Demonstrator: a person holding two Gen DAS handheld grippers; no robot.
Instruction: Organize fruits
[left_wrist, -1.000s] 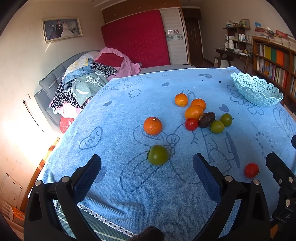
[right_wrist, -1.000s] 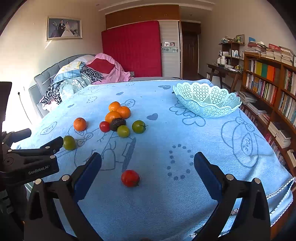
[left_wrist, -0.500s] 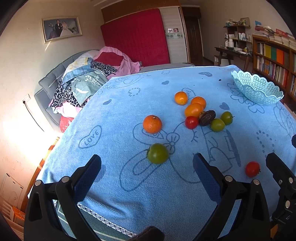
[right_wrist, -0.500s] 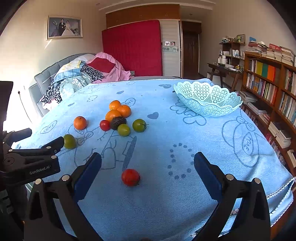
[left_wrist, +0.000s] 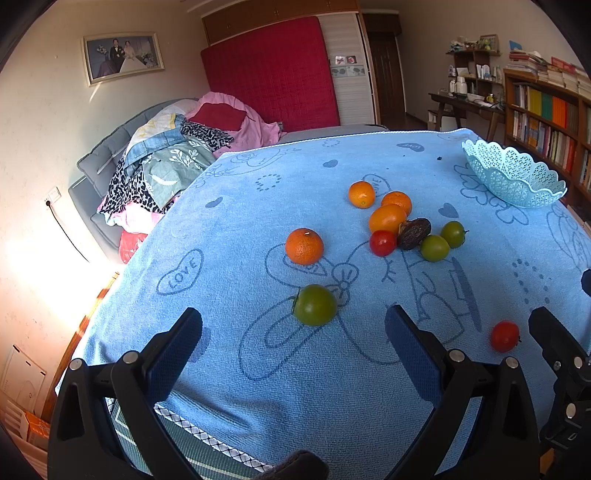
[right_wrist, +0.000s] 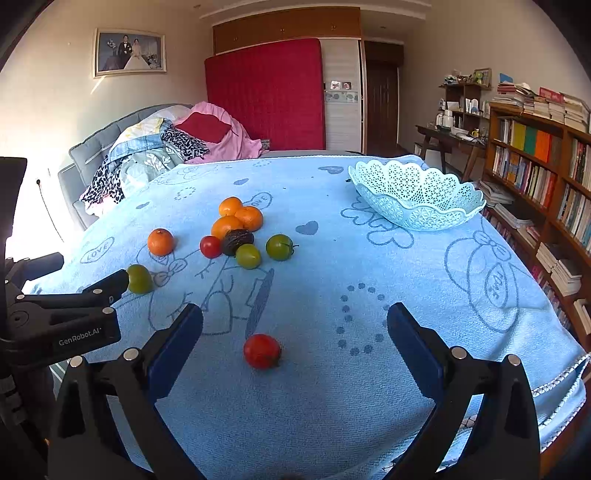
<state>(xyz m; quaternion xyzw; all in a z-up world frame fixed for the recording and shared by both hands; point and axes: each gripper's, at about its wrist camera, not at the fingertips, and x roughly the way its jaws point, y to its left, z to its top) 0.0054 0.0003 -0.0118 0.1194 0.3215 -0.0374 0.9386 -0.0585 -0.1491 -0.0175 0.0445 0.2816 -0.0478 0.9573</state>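
Fruits lie scattered on a blue towel-covered table (left_wrist: 258, 206) (right_wrist: 332, 266). A green tomato (left_wrist: 315, 305) (right_wrist: 139, 279) sits just ahead of my open left gripper (left_wrist: 293, 334), with a lone orange (left_wrist: 304, 246) (right_wrist: 160, 242) beyond it. Between the wide-open fingers of my right gripper (right_wrist: 294, 334) lies a red tomato (right_wrist: 261, 350) (left_wrist: 504, 336). A cluster holds oranges (left_wrist: 387, 218) (right_wrist: 236, 218), a red tomato (left_wrist: 382, 243), a dark wrinkled fruit (left_wrist: 414, 233) (right_wrist: 237, 242) and two green tomatoes (left_wrist: 434, 248) (right_wrist: 279, 247). An empty pale-blue lattice basket (left_wrist: 511, 177) (right_wrist: 415, 201) stands far right.
A sofa heaped with clothes (left_wrist: 166, 162) stands beyond the table's left side. Bookshelves (right_wrist: 535, 166) line the right wall, with book stacks on the floor. The table's near edge runs just under both grippers.
Both grippers have edged slightly forward and lower over the table; the fruits look a little nearer. Nothing was taken hold of or moved.
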